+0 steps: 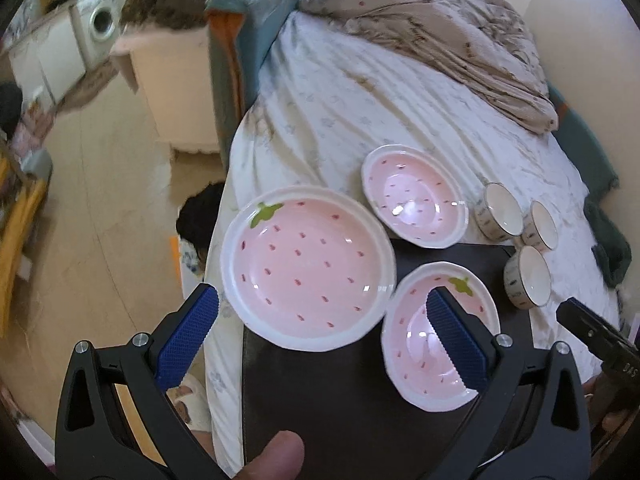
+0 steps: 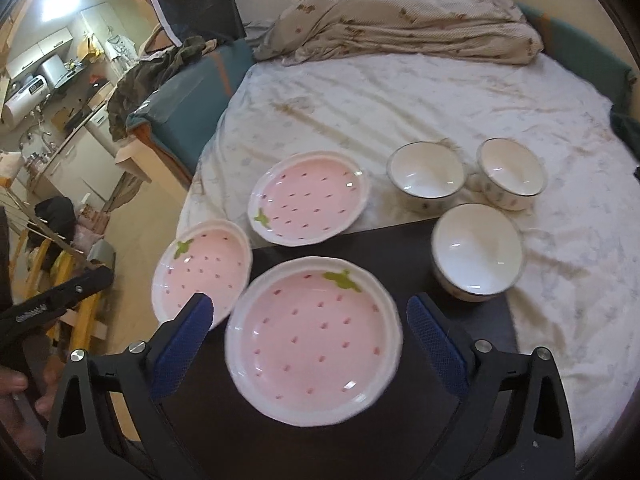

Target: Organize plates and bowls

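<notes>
- Three pink strawberry plates and three white bowls lie on a bed with a pale sheet (image 2: 400, 92); part of them rest on a dark board (image 2: 400, 248) at the near edge.
- The left plate (image 1: 308, 268) lies in front of the left gripper (image 1: 320, 340), at the left edge of the board. In the left view its rim seems to touch or overlap the near plate (image 2: 314, 340), but I cannot tell if it rests on it.
- The near plate lies flat on the board, between the fingers of the right gripper (image 2: 310, 344).
- The far plate (image 2: 306, 198) lies behind them, half on the sheet, half over the far edge of the board.
- Two bowls (image 2: 426, 176) (image 2: 512, 174) stand on the sheet side by side, and the third bowl (image 2: 478, 252) stands nearer, at the corner of the board.
- Both tongs are wide open and hold nothing. One blue pad (image 1: 456, 340) of the left one hangs over the near plate.
- My judgement: this is the early step, nothing is stacked yet, and the plates come first.
- The next move probably asks to lower one gripper to a plate rim and to close on the rim, not on the flat middle.
- The plates are smooth and shallow, so the grip may slip; the sheet is soft, so a plate may tilt there.
</notes>
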{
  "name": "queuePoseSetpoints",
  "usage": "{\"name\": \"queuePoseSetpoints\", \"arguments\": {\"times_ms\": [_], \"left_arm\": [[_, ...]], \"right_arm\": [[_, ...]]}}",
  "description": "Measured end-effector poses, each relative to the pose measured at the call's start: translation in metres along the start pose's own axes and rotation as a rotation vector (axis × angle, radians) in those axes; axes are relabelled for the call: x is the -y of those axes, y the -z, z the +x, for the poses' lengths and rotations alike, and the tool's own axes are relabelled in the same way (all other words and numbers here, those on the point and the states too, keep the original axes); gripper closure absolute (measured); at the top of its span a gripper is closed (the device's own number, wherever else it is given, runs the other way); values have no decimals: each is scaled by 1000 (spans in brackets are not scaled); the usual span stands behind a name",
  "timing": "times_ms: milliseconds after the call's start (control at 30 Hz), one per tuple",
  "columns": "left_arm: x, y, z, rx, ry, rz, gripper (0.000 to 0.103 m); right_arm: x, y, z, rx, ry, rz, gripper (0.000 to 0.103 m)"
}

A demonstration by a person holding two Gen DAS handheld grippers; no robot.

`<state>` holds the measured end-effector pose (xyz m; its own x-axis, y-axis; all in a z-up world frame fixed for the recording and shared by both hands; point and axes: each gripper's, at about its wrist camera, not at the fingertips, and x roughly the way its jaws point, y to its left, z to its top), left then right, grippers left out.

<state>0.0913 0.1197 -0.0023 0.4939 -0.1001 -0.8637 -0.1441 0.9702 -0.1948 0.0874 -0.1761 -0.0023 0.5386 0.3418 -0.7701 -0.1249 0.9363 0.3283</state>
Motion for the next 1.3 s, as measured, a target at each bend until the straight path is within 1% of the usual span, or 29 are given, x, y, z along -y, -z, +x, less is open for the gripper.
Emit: {"name": "queuePoseSetpoints", "arguments": {"times_ms": [33, 67, 100, 167, 200, 267, 300, 367, 400, 433, 467, 500, 567, 600, 633, 667, 700, 767, 800, 867, 933, 1033, 1133, 1167, 1200, 1233, 1300], "left_arm": [[-7, -1, 6, -17, 0, -29, 0], [-17, -1, 13, -45, 18, -83, 0], [-26, -1, 21, -81, 54, -139, 0], [-35, -3, 38, -148, 104, -175, 1], [-41, -4, 47, -175, 113, -192, 1], [-52, -2, 60, -200, 130, -246, 1], [-60, -1, 68, -225, 153, -287, 2], [-71, 3, 81, -279, 189, -347, 4], [-77, 4, 85, -287, 199, -366, 7], [-80, 2, 87, -290, 196, -374, 14], [-85, 1, 89, -283, 189, -382, 16], [-87, 0, 91, -279, 184, -385, 16], [-94, -2, 98, -276, 180, -403, 17], [-98, -3, 101, -275, 183, -407, 19], [-100, -4, 104, -275, 182, -408, 24], [-102, -5, 108, -278, 173, -406, 27], [-104, -5, 112, -281, 164, -408, 29], [-106, -5, 120, -283, 165, -417, 45], [-106, -6, 123, -278, 164, -415, 47], [-104, -5, 129, -274, 147, -395, 50], [-101, -5, 135, -282, 126, -374, 53], [-101, -6, 142, -282, 122, -366, 55], [-105, -5, 150, -300, 107, -372, 66], [-107, -4, 154, -311, 105, -377, 70], [-108, -2, 158, -322, 103, -381, 72], [-109, -1, 161, -327, 105, -379, 72], [-112, -1, 162, -310, 123, -382, 72]], "right_arm": [[-4, -3, 7, -18, -16, 9, 3], [-6, -6, 12, -33, -26, 14, 3], [-11, -10, 18, -53, -41, 16, 3], [-23, -16, 35, -83, -69, 0, 3], [-29, -19, 46, -102, -82, -4, 3], [-34, -24, 65, -131, -110, 17, 4], [-35, -27, 78, -159, -137, 39, 5], [-37, -30, 100, -213, -176, 71, 13], [-37, -31, 114, -255, -214, 97, 15], [-36, -32, 124, -281, -248, 125, 20], [-36, -33, 136, -313, -281, 158, 24], [-35, -33, 145, -329, -300, 178, 26], [-37, -35, 162, -346, -283, 193, 31], [-38, -36, 168, -354, -272, 193, 33], [-40, -37, 176, -364, -266, 191, 36], [-42, -39, 182, -371, -263, 187, 40], [-44, -40, 188, -384, -253, 177, 42], [-50, -43, 197, -403, -231, 146, 49], [-53, -45, 201, -409, -218, 127, 50], [-59, -46, 211, -422, -196, 91, 57], [-63, -46, 220, -444, -179, 67, 59], [-70, -47, 230, -462, -140, 13, 59], [-69, -44, 236, -478, -149, 20, 60], [-70, -43, 240, -487, -150, 25, 63], [-71, -41, 244, -496, -153, 22, 63], [-73, -40, 247, -499, -148, 15, 63], [-75, -36, 254, -507, -138, 10, 63]]}}
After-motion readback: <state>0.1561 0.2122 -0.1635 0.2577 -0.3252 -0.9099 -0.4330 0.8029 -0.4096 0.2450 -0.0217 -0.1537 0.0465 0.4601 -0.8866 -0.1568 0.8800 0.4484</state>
